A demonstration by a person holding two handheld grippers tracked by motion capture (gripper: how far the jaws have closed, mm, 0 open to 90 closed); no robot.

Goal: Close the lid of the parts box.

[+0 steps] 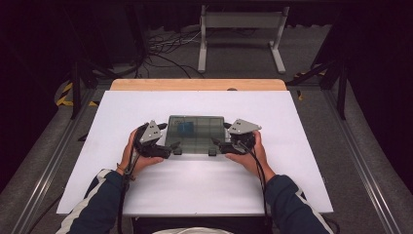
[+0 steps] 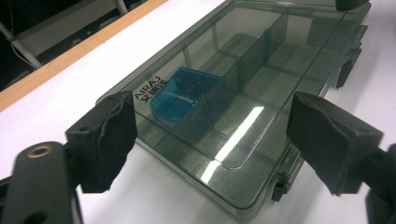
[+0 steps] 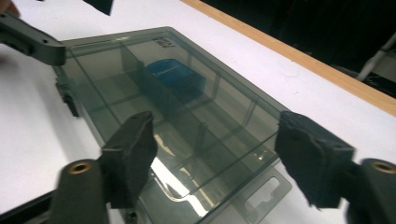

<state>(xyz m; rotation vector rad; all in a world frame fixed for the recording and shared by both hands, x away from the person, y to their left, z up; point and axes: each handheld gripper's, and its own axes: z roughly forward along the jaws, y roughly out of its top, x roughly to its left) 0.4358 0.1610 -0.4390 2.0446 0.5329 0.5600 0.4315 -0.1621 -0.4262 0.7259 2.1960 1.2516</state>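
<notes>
Smoky compartment box cut off at the top edge in the left gripper view, near corner lost below the frame in the right gripper view. Blue item inside blurred behind the tinted lid, lettering too small to read. From above, fingers beside the box too small to judge for contact.

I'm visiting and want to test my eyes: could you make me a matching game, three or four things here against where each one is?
Things:
1. blue item
2. smoky clear box
3. left gripper
4. wooden strip

Places:
A. along the table's far edge
B. inside a compartment
C. at the box's left end
D. on the white tabletop

Pairs: 1-B, 2-D, 3-C, 4-A
</notes>
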